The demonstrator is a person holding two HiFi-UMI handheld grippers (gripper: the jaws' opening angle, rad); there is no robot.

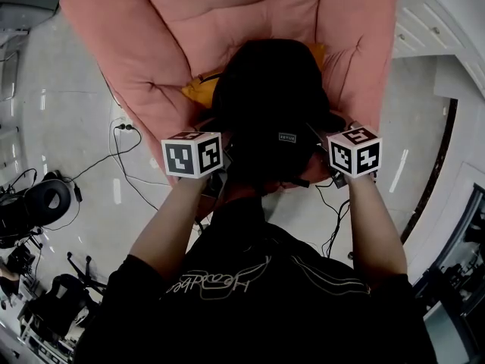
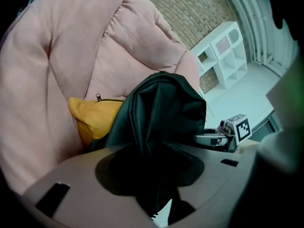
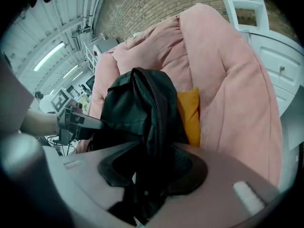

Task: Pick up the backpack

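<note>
a: where's the backpack [image 1: 269, 105]?

b: it's black and slumped in the seat of the pink chair [image 1: 144, 44], at the centre of the head view. a yellow cushion [image 1: 198, 89] pokes out at its 9 o'clock.

a: and the tongs?

b: the left gripper [image 2: 151, 172] is at the backpack's 8 o'clock, jaws part-way closed and pinching a fold of its black fabric. the right gripper [image 3: 151, 175] is at 4 o'clock, likewise part-way closed, clamped on fabric beside the zip [image 3: 154, 113].

Black backpack [image 1: 267, 101], upright, on pink chair [image 1: 151, 44] (against yellow cushion [image 1: 198, 91])
</note>
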